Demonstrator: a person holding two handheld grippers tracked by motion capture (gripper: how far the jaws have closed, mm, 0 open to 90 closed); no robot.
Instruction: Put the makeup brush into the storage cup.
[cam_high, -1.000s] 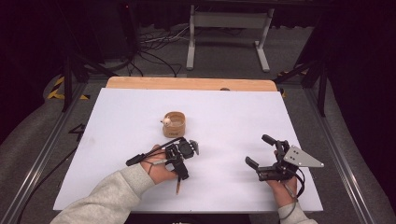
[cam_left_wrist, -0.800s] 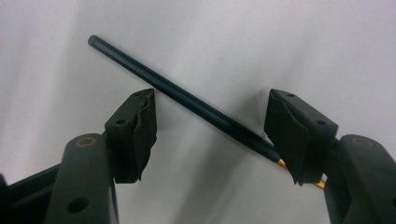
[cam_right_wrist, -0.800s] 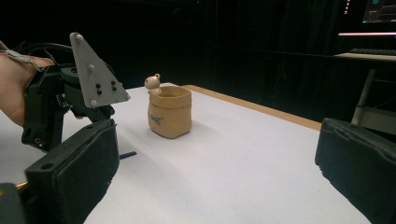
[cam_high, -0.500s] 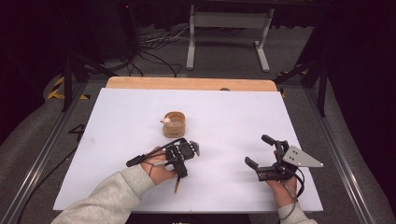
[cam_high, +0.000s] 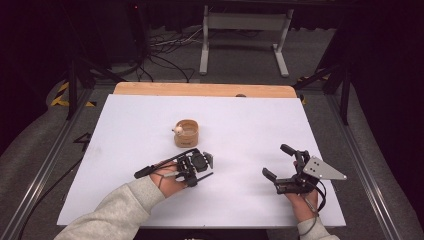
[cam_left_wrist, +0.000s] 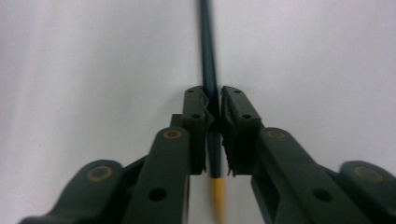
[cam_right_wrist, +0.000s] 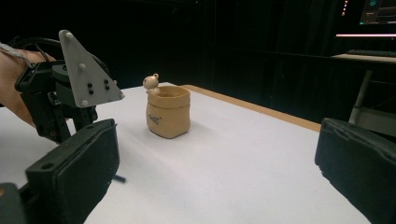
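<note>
A thin dark pencil (cam_left_wrist: 207, 46) with a yellow end lies on the white table sheet (cam_high: 150, 125). My left gripper (cam_left_wrist: 213, 93) points down at it, and its jaws have just been closing; they now pinch the pencil's shaft. From above, the left gripper (cam_high: 192, 172) sits at the table's front centre-left, with the pencil (cam_high: 206, 175) sticking out beside it. My right gripper (cam_high: 278, 161) rests at the front right, open and empty. A tan pot (cam_high: 186, 133) with a small figure on its rim stands behind the left gripper.
In the right gripper view the tan pot (cam_right_wrist: 168, 114) stands ahead and the left gripper's grey plate (cam_right_wrist: 84, 77) is at the left. A wooden strip (cam_high: 205, 90) edges the table's far side. Metal rails run along both sides.
The left gripper's jaws have drawn together on the pencil. Neither hand has shifted on the table, and the pot stands where it was.
</note>
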